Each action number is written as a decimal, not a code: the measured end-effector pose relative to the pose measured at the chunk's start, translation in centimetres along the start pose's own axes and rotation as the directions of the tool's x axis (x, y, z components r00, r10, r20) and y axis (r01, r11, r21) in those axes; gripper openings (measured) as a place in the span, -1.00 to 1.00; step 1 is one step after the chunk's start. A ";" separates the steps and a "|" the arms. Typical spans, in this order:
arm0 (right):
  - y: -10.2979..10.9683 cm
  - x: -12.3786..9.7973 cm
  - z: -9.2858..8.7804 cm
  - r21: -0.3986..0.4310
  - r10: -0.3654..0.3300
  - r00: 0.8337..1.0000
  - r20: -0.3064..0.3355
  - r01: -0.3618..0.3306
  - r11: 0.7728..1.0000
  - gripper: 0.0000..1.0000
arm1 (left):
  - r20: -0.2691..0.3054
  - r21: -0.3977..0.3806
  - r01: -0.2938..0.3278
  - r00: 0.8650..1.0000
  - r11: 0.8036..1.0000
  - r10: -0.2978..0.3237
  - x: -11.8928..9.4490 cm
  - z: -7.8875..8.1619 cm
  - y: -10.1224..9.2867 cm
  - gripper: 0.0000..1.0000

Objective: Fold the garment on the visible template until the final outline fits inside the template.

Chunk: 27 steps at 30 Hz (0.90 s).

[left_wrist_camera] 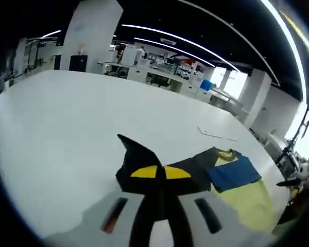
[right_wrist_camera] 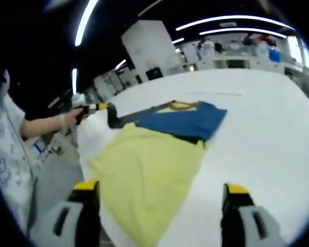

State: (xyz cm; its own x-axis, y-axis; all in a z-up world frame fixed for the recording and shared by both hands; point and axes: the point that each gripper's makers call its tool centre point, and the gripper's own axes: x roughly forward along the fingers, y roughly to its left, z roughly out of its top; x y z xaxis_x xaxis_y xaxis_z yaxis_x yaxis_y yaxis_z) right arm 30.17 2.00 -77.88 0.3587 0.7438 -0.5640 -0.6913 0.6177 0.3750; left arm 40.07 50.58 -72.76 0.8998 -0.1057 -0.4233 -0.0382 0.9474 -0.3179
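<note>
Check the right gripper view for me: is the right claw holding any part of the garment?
No: the right claw stands open, its two yellow-tipped jaws spread apart above the yellow part of the garment, with no cloth between them.

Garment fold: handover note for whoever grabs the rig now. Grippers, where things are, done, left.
Left gripper: shut on a black sleeve of the garment, lifted off the table.
Right gripper: open, holding nothing, hovering over the garment's yellow lower part.
Garment: yellow, blue and black shirt lying on the white table near the person's edge; the blue part lies across the chest.
Template: I cannot make out its outline under the garment; a thin line mark sits on the table beyond it.
Done: one sleeve gripped.
Left: fold the sleeve in, fold the body, check it fits the template.
</note>
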 end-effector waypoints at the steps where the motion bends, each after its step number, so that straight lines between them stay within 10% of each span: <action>1: 0.0 0.0 0.1 0.000 0.001 1.000 0.002 -0.001 1.000 0.99 | 0.003 0.008 0.023 1.000 1.000 -0.023 0.4 0.3 -1.1 -1.00; 27: 0.1 -0.3 -0.2 0.034 0.005 1.000 0.025 -0.006 0.999 0.99 | -0.024 0.057 0.293 0.956 0.954 -0.292 9.0 0.6 -17.2 -1.00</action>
State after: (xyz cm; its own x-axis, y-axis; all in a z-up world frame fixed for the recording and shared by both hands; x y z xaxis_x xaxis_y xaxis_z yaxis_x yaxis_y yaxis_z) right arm 29.84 1.74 -77.81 0.3703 0.7531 -0.5438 -0.6720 0.6213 0.4030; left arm 49.08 33.49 -70.53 0.8610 -0.3849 -0.3325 0.2519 0.8906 -0.3788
